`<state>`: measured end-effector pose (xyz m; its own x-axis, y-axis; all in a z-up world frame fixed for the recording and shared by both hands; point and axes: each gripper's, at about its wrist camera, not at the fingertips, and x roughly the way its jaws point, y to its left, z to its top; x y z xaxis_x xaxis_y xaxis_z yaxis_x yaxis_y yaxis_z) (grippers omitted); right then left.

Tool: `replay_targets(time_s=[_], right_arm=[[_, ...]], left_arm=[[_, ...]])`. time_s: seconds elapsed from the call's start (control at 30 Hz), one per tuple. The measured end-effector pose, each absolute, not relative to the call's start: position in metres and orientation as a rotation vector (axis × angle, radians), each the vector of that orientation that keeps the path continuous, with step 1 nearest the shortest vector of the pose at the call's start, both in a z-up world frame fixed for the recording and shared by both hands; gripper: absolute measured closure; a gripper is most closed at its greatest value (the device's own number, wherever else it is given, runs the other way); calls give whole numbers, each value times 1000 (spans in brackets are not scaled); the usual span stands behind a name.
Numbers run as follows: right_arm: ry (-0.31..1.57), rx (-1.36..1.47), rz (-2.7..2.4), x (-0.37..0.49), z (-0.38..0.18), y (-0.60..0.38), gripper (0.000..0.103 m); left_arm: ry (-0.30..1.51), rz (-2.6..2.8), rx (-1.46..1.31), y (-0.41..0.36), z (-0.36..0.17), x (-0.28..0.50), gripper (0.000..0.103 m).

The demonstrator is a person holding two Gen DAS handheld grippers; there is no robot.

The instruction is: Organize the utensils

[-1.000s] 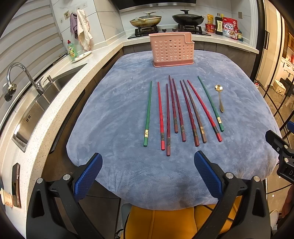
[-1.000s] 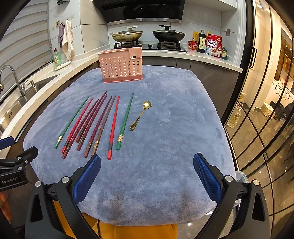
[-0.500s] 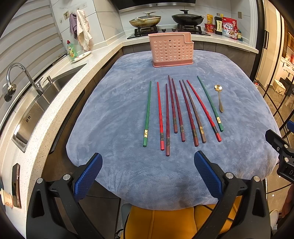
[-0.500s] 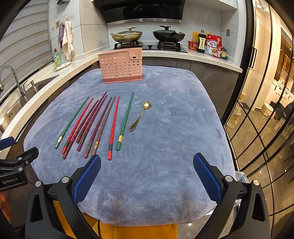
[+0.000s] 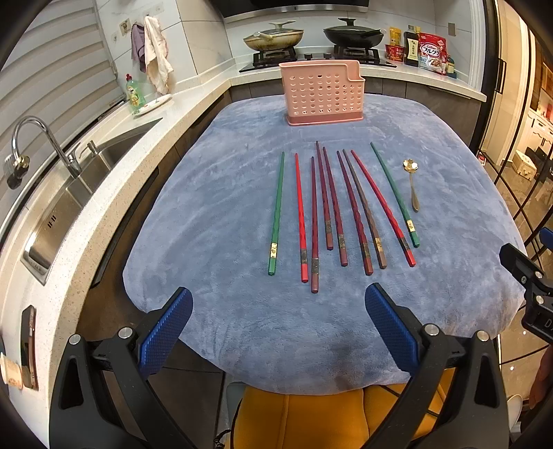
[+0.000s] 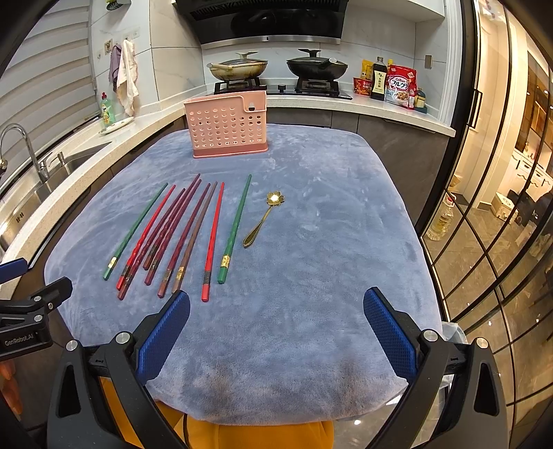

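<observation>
Kitchen island under a blue cloth (image 5: pixel 214 214); both tongs (image 5: pixel 278 331) (image 6: pixel 276 331) gape, empty.

Setting: home kitchen. Evidence: steel sink (image 5: pixel 65 203) with curved tap (image 5: pixel 38 138) set in a speckled stone counter (image 5: pixel 114 165); gas hob (image 6: pixel 276 88) bearing two lidded pans (image 6: pixel 238 67); extractor hood (image 6: pixel 266 20) above; dish soap bottle (image 5: pixel 133 93); hanging towels (image 5: pixel 155 51); sauce bottle (image 6: pixel 379 81) and cereal bag (image 6: pixel 401 86) along the tiled wall.

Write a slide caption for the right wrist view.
Open right gripper faces chopsticks, gold spoon and pink holder.
</observation>
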<state>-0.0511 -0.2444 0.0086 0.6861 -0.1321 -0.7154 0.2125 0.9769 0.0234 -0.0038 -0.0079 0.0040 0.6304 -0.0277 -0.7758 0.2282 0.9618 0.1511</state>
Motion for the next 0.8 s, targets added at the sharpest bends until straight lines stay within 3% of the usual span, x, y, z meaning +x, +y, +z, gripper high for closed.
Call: replay_targets(time_s=[0.57, 0.63, 0.7, 0.8], right_arm=[[823, 146, -228, -10, -16, -274, 7], [830, 145, -230, 0, -20, -275, 7], [836, 145, -231, 8, -23, -276, 7], [842, 142, -234, 19, -28, -274, 7]], left_arm=[[935, -137, 100, 27, -42, 84, 8], [956, -144, 104, 28, -51, 93, 11], [983, -162, 107, 29, -61, 100, 22], [1021, -169, 99, 31, -74, 107, 28]])
